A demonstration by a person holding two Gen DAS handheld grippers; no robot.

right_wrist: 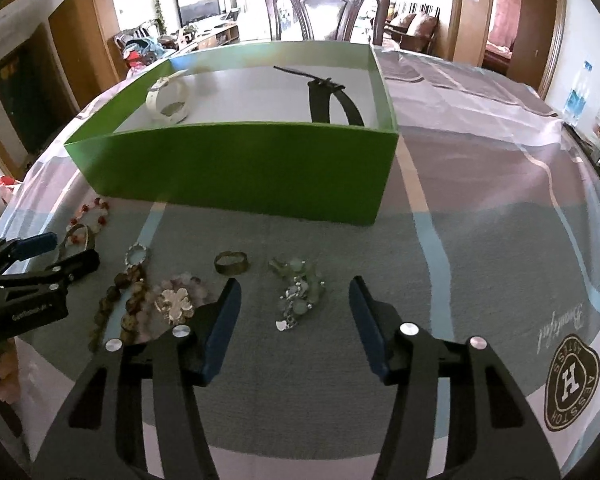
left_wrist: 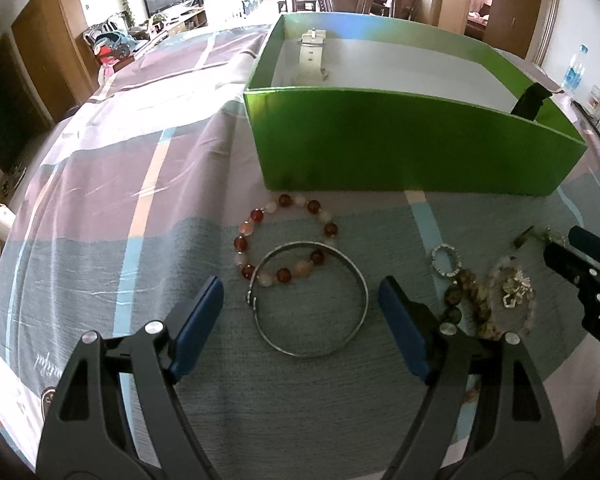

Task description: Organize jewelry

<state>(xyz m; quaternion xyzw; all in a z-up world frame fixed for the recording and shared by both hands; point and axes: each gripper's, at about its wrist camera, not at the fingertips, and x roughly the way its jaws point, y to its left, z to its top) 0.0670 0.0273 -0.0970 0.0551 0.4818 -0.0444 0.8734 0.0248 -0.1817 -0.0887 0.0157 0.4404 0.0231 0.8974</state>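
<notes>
My left gripper (left_wrist: 300,284) stands open low over the cloth, its blue pads either side of a silver bangle (left_wrist: 308,354). The bangle overlaps a red-and-white bead bracelet (left_wrist: 286,200) lying in front of the green box (left_wrist: 400,140). My right gripper (right_wrist: 294,282) is open too, with a pale green bead bracelet (right_wrist: 296,308) lying on the cloth between its pads, untouched. Inside the green box (right_wrist: 240,168) lie a white watch (right_wrist: 168,98) and a black watch (right_wrist: 332,100).
Between the grippers lie a small silver ring (right_wrist: 136,256), a brown bead bracelet (right_wrist: 132,292), a flower-charm bracelet (right_wrist: 176,300) and a brass band (right_wrist: 231,263). A dark wooden chair (right_wrist: 328,4) stands behind the table. A water bottle (right_wrist: 578,96) is at the far right.
</notes>
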